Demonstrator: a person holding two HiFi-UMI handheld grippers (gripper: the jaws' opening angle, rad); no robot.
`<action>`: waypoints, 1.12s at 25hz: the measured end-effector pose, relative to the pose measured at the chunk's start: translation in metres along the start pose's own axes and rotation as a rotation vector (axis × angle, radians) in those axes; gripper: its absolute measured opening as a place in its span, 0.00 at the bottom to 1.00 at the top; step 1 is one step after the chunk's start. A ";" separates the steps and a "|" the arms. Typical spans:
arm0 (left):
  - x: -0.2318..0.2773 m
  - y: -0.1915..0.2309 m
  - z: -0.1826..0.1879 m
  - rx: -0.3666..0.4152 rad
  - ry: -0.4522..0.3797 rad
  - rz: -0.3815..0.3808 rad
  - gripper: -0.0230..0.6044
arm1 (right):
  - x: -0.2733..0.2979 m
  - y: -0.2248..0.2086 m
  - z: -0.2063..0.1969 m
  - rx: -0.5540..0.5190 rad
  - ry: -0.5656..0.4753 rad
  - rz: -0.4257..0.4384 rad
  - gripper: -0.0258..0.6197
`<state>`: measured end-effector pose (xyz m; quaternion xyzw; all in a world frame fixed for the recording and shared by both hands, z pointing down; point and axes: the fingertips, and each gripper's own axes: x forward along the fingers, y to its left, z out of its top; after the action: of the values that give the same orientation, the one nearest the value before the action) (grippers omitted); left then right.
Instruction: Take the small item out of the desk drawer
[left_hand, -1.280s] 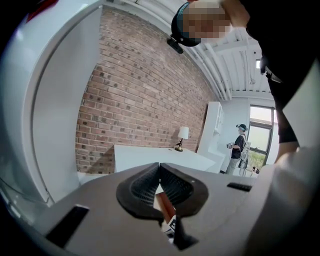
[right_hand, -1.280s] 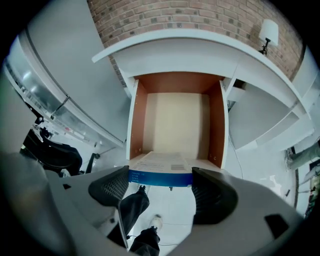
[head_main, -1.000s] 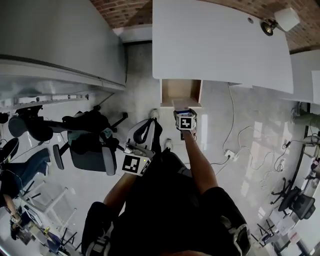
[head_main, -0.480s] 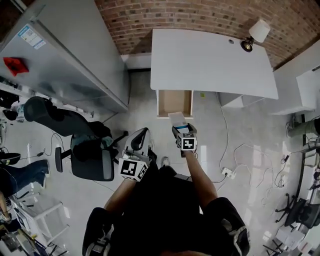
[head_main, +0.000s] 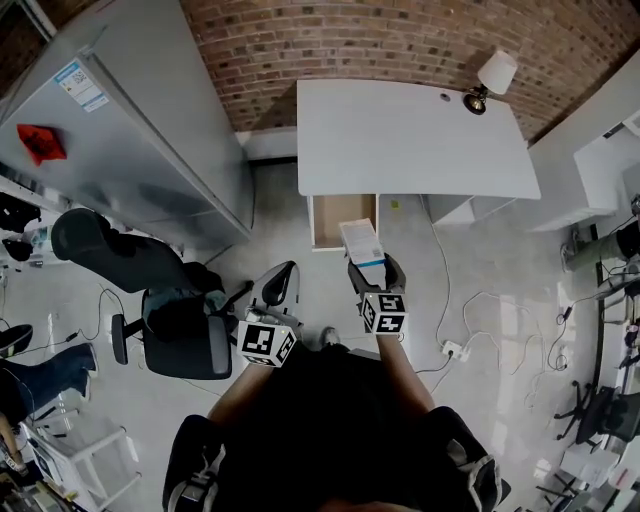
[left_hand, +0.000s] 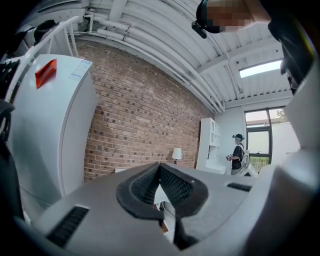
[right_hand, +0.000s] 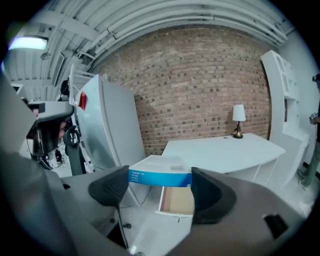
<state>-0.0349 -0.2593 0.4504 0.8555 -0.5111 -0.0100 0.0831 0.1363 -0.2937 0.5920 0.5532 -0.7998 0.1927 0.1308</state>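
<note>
The right gripper (right_hand: 160, 189) jaws clamp the box (right_hand: 161, 174) by its sides, holding it clear of the open drawer (right_hand: 177, 201) beyond them. The left gripper (left_hand: 161, 190) jaws are pressed together, empty.

The box (right_hand: 161, 171) I grip looks like smooth printed cardboard. The drawer (head_main: 325, 215) is bare wood inside, the desk (head_main: 410, 140) matt.

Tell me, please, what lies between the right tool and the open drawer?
The blue-and-white box, gripped in the right tool, lies between it and the open drawer; the right gripper view shows this.
</note>
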 end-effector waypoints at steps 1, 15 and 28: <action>-0.002 0.003 0.002 0.002 -0.002 -0.001 0.05 | -0.007 0.005 0.010 -0.004 -0.026 -0.006 0.64; -0.029 0.017 0.011 0.004 -0.023 -0.037 0.05 | -0.088 0.066 0.078 -0.037 -0.231 -0.021 0.64; -0.044 0.009 0.008 0.001 -0.016 -0.052 0.05 | -0.101 0.076 0.080 -0.059 -0.249 -0.021 0.64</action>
<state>-0.0646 -0.2262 0.4408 0.8684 -0.4893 -0.0188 0.0785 0.1011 -0.2221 0.4655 0.5772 -0.8093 0.0975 0.0489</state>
